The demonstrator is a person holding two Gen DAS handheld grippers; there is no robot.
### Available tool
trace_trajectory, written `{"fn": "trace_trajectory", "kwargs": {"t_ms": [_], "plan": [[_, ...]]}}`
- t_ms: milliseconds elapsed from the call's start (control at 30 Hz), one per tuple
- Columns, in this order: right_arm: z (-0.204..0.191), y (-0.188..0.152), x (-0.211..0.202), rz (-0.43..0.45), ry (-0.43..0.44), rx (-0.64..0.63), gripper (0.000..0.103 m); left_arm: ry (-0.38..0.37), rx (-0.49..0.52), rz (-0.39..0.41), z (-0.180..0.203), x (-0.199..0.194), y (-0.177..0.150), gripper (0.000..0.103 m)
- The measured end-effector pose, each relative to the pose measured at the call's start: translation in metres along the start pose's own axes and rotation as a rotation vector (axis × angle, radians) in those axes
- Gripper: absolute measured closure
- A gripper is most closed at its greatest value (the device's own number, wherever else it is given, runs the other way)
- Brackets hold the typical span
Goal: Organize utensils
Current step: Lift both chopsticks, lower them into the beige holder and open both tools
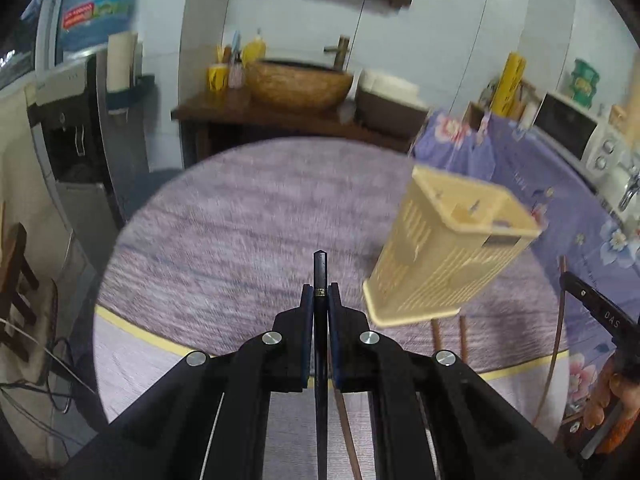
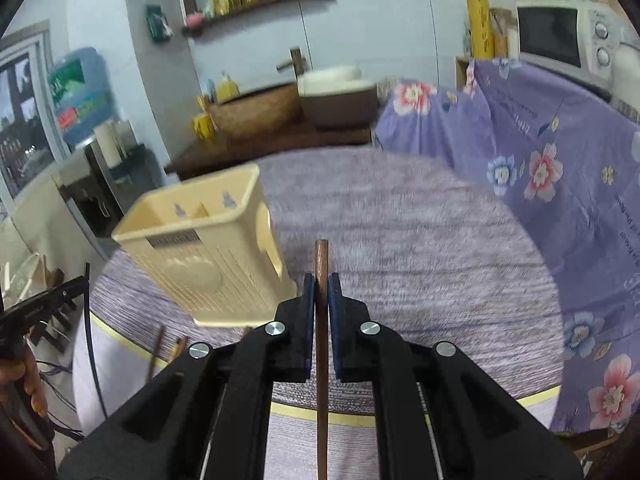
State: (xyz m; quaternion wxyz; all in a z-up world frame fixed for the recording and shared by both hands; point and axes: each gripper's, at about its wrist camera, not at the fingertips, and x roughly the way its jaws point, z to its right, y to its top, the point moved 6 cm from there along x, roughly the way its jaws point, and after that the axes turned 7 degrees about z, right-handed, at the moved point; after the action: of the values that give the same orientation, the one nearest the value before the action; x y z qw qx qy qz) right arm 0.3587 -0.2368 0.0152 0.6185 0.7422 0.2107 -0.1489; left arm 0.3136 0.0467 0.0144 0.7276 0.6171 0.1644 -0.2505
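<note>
A cream slotted utensil holder (image 1: 448, 252) stands on the round purple table; it also shows in the right wrist view (image 2: 208, 252). My left gripper (image 1: 320, 292) is shut on a black chopstick (image 1: 320, 276) that points forward, left of the holder. My right gripper (image 2: 321, 284) is shut on a brown chopstick (image 2: 322, 264), right of the holder. More brown chopsticks (image 1: 448, 336) lie on the table in front of the holder, seen also in the right wrist view (image 2: 168, 350). The right gripper body (image 1: 604, 316) shows at the left view's right edge.
The round table (image 2: 420, 248) has a purple cloth with a yellow rim. A floral purple cloth (image 2: 552, 168) covers furniture to the right, with a microwave (image 2: 560, 36) behind. A wooden counter with a basin (image 1: 300, 84) stands behind the table. A water dispenser (image 1: 76, 120) stands on the left.
</note>
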Motion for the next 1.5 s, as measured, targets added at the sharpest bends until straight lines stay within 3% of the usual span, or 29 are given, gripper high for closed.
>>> {"fn": "trace_trajectory", "kwargs": {"t_ms": [233,633,800,933,1100,1300,1500], "plan": [[0.006,0.041,-0.053,0.109,0.026,0.008,0.095,0.005,0.034,0.128,-0.005,-0.044,0.035,0.095],[0.0,0.064,-0.065,0.129,0.012,-0.029,0.095,0.02,0.02,0.209,-0.018,-0.056,0.068,0.095],[-0.015,0.113,-0.076,0.202,0.009,-0.057,0.095,0.002,0.024,0.296,-0.005,-0.078,0.121,0.095],[-0.038,0.172,-0.1,0.322,0.061,-0.025,0.095,-0.072,-0.003,0.368,0.023,-0.098,0.17,0.095],[-0.066,0.215,-0.114,0.435,0.1,-0.001,0.095,-0.156,0.0,0.433,0.064,-0.108,0.194,0.095],[-0.077,0.188,-0.067,0.393,0.086,0.017,0.095,-0.166,0.003,0.403,0.094,-0.062,0.17,0.095],[-0.066,0.139,-0.008,0.274,0.067,0.059,0.095,-0.136,0.016,0.31,0.099,-0.009,0.129,0.095]]}}
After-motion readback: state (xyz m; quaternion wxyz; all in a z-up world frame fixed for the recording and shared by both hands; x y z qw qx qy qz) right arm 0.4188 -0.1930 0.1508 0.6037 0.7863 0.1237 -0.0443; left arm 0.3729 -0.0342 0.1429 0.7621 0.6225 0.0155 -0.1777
